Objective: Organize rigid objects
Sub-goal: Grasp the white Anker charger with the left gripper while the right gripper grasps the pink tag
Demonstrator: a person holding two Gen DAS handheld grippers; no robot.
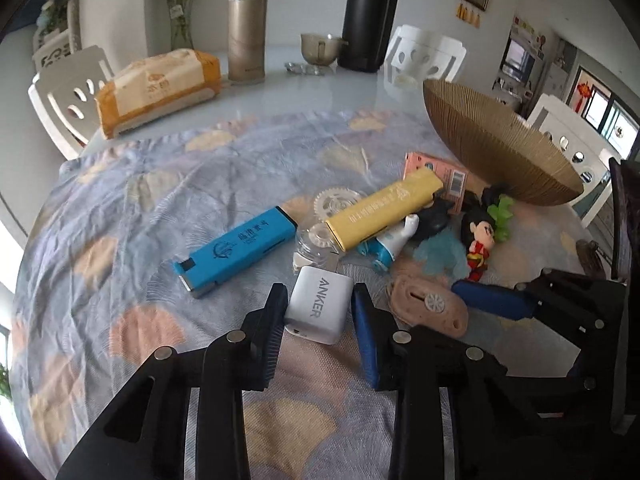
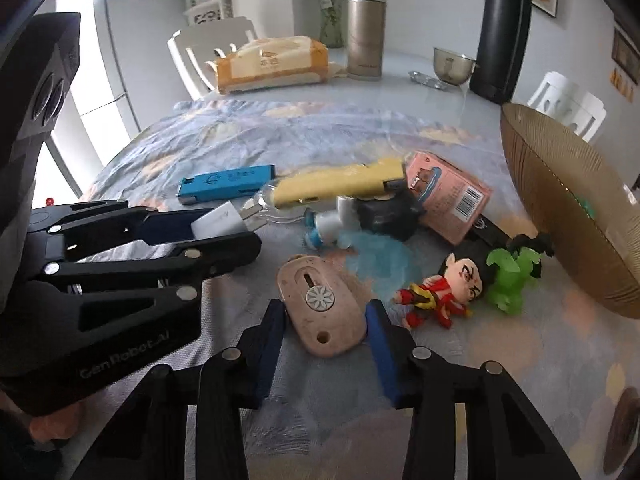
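Left wrist view, left to right: the blue lighter [image 1: 236, 250] lies on the patterned cloth [image 1: 120, 208], long axis diagonal. Next comes the white charger [image 1: 318, 304], seated between the fingers of the left gripper [image 1: 318, 300]; both pads appear to press its flanks, so the jaws are clamped on it. The charger's long axis runs roughly along the fingers, prongs pointing away.

Further right lies the pink cutter [image 1: 430, 306], then the woven bowl [image 1: 500, 148] at the far right, the probable drop point.

Right wrist view: the right gripper [image 2: 326, 322] straddles the pink cutter [image 2: 324, 308], pads at or just beside its sides; firm contact cannot be confirmed. The cutter's long axis runs roughly along the fingers. The woven bowl [image 2: 568, 208] lies forward and right, so the right hand is judged nearer to it.
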